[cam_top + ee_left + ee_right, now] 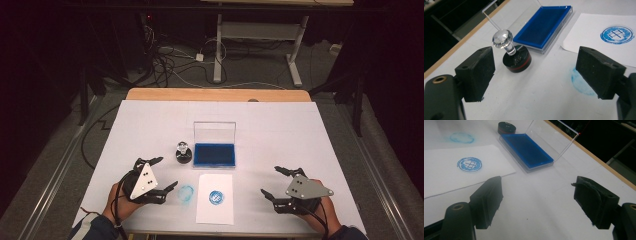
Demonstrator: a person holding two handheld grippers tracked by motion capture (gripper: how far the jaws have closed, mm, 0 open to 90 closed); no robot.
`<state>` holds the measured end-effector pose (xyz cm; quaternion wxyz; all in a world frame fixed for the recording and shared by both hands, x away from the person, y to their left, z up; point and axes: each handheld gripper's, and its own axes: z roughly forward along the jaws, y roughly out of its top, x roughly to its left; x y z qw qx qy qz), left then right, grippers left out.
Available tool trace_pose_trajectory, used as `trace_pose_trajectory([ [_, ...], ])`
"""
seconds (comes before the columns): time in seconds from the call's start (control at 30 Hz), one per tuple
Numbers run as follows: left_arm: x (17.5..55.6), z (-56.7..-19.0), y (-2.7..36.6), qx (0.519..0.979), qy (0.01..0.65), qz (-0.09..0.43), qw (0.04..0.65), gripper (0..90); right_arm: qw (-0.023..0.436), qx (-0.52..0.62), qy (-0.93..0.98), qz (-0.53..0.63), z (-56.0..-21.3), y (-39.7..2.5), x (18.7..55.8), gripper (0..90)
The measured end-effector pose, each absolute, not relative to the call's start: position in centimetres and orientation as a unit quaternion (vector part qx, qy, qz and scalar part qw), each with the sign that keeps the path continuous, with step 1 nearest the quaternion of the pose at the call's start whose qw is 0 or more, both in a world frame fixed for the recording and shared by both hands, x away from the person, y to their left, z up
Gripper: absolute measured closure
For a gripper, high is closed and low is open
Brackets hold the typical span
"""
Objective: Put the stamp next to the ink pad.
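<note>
The left gripper (163, 174) rests low over the counter (300, 130) at the near left, its jaws spread wide and holding nothing. Just ahead of it, a little beyond the far jaw, stands the stamp (183, 152): a black round base with a red band and a clear faceted knob on top, upright on the counter. In the left gripper view the stamp (514, 56) sits between the two jaws but farther out, nearer the left one, not touching either. Close to the right jaw in that view lies a faint blue ring smudge (580, 81) printed straight onto the counter (in the high view the smudge (185, 192) is just beside the near jaw tip).

Right of the smudge lies a white sheet (215, 212) with a round blue print (216, 197) on its upper half. Beyond the sheet, and just beside the stamp on its right, is the ink pad (215, 155), a blue tray with its clear lid (214, 132) standing open at the back.

The right gripper (269, 181) rests at the near right of the counter, jaws also wide apart and empty, well apart from the stamp. In its own view the sheet (439, 167) and print (469, 164) lie beyond the left jaw, the ink pad (526, 150) farther out between the jaws, and the stamp's base (506, 128) at the far end of the pad.
</note>
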<state>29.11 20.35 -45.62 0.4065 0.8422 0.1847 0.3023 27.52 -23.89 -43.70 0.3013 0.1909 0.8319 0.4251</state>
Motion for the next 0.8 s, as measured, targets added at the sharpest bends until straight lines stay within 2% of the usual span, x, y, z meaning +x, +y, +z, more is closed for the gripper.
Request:
trace_pose_trajectory([
  [0.8,27.8,-47.4,22.1,0.854,0.215,0.270,0.390,15.1,0.304,0.193,0.833,0.421,-43.9,-24.1,27.2,23.0],
])
